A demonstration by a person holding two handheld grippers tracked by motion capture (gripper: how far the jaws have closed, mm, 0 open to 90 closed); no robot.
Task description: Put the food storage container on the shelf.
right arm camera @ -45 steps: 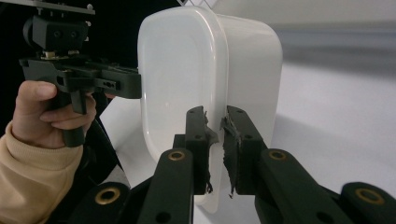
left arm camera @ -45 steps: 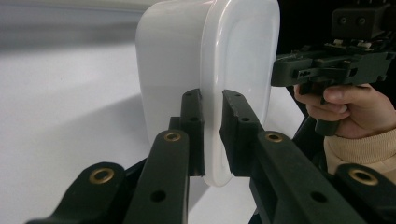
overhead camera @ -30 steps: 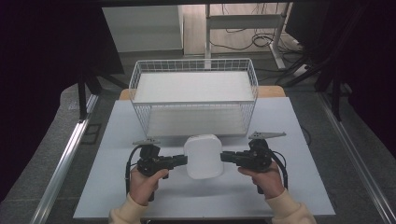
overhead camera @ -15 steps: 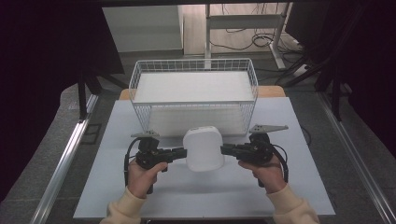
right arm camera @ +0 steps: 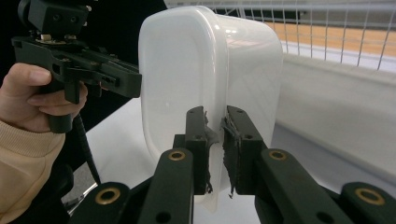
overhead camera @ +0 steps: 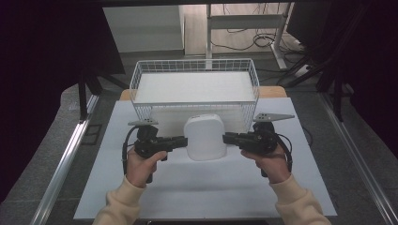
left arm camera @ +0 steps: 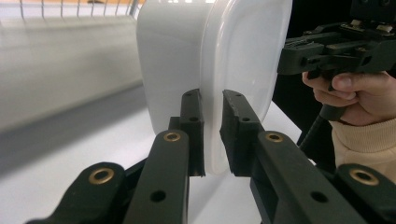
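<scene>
A white plastic tub is held up on its side between the two grippers, over the table and just in front of the wire basket. Its opening faces the person, and I cannot see anything inside it. The basket stands at the far edge of the table; a white sheet covers its bottom, and it holds no other thing that I can see.

The left gripper comes from the left side and its fingers are closed on the rim of the tub, one finger on each side of the thin edge. The right gripper comes from the opposite side, and its fingers pinch the rim in the same way. In the right gripper view the pads look worn and ragged where they press the plastic.

Both grippers lie nearly level and point toward each other, with the tub between them. The left hand and the right hand hold the handles from below, and cream sleeves cover the forearms. A black cable hangs from each gripper.
</scene>
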